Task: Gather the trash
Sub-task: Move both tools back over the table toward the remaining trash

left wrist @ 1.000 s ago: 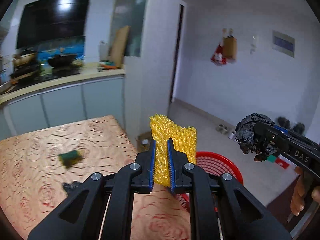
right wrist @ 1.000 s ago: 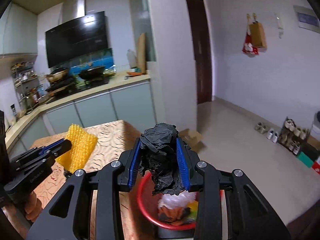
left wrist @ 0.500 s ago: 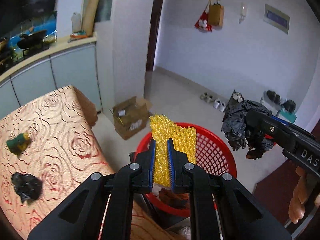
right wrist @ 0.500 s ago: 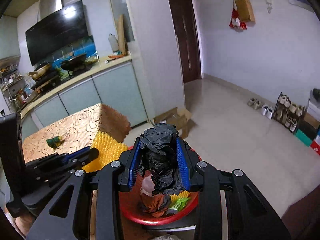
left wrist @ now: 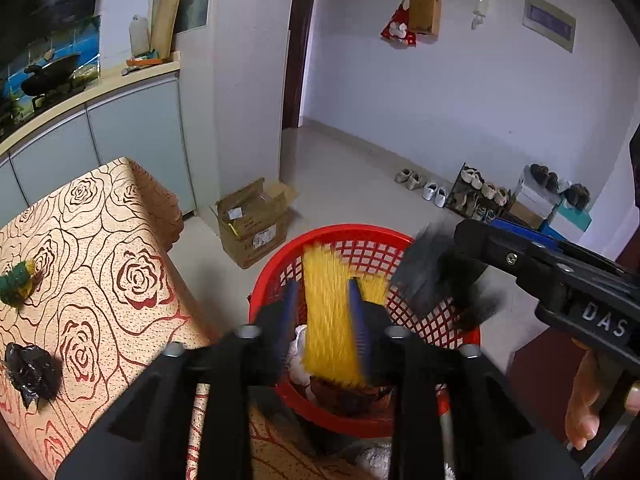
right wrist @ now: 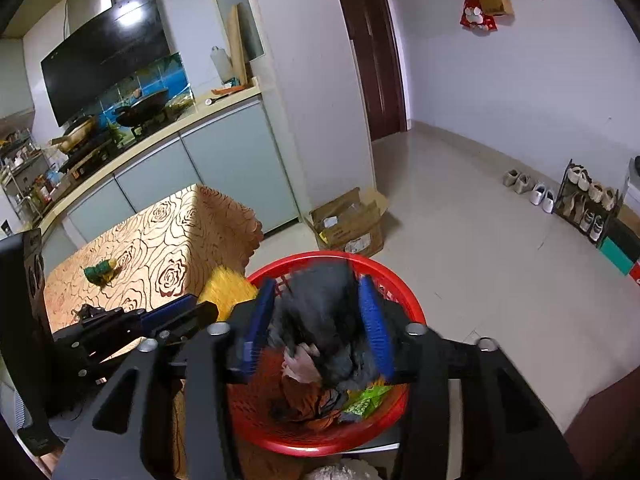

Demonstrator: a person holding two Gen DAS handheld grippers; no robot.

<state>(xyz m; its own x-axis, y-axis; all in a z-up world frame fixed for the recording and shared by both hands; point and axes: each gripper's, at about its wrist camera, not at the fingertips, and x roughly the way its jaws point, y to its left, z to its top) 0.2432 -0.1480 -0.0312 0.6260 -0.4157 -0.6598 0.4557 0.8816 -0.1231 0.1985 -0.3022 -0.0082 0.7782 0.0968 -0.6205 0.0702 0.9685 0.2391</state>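
Observation:
A red mesh basket (left wrist: pixel 360 230) with trash in it stands off the table's corner. My left gripper (left wrist: pixel 322 292) hangs over it with its jaws opening. The yellow foam net (left wrist: pixel 328 320) is blurred between the pads, loose and dropping. My right gripper (right wrist: pixel 318 292) is also above the basket (right wrist: pixel 408 292), jaws opening, with the black plastic bag (right wrist: pixel 320 312) slipping down between them. In the left wrist view the right gripper (left wrist: pixel 476 232) and its bag (left wrist: pixel 428 272) are at the right. On the table lie a green-yellow scrap (left wrist: pixel 18 282) and a black crumpled bag (left wrist: pixel 32 368).
The rose-patterned table (right wrist: pixel 160 232) is left of the basket. An open cardboard box (left wrist: pixel 254 222) sits on the floor beyond it. Shoes and a shoe rack (left wrist: pixel 480 196) line the far wall. A person's hand (left wrist: pixel 584 400) holds the right gripper.
Both grippers moved from above the table edge out over the basket and sank. Their jaws, shut on the net and the bag before, have parted, and both pieces are falling.

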